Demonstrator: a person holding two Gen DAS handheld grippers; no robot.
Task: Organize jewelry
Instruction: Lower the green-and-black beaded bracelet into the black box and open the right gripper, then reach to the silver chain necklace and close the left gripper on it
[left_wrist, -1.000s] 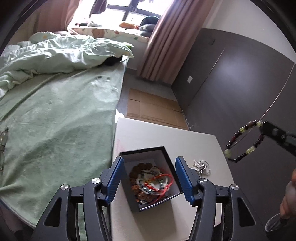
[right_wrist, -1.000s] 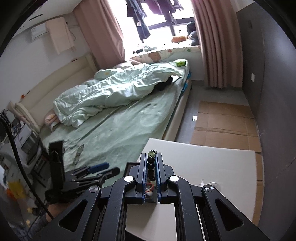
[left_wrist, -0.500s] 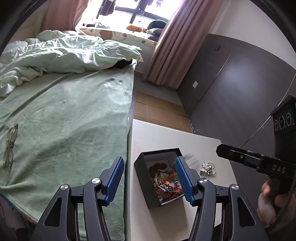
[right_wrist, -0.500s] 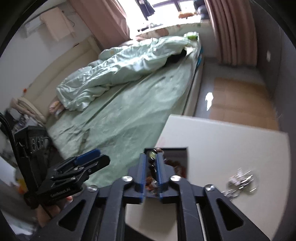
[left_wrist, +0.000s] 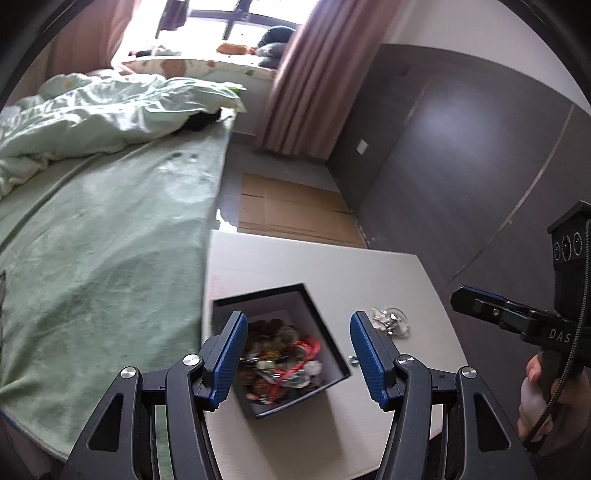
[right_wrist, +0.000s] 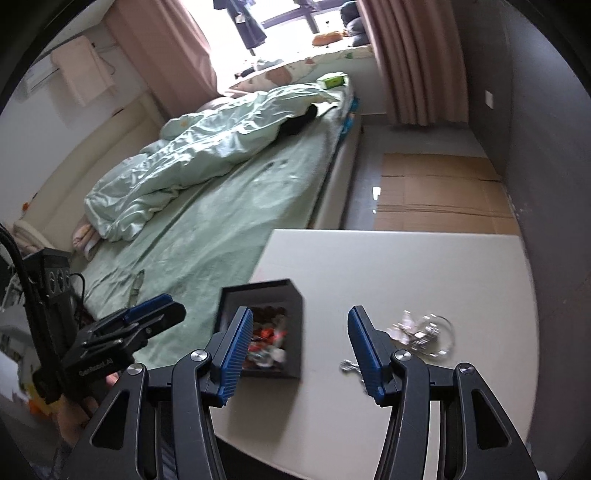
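A black open box (left_wrist: 325, 325) full of mixed jewelry (left_wrist: 284, 358) sits on the white table (left_wrist: 295, 258), near its left edge; it also shows in the right wrist view (right_wrist: 291, 332). My left gripper (left_wrist: 295, 350) is open and empty, hovering over the box. My right gripper (right_wrist: 301, 343) is open and empty, above the table between the box and a pile of silver jewelry (right_wrist: 421, 332). That pile also lies right of the box in the left wrist view (left_wrist: 391, 321). A small silver piece (right_wrist: 347, 365) lies near the right fingers.
A bed with a green sheet (left_wrist: 92, 240) and rumpled duvet (right_wrist: 207, 147) lies left of the table. Cardboard (left_wrist: 295, 214) covers the floor beyond it. A dark wall panel (left_wrist: 461, 166) runs along the right.
My right gripper was shut on a dark and green bead bracelet; it moved over the box and is open now, without the bracelet. The left gripper stayed open over the box.
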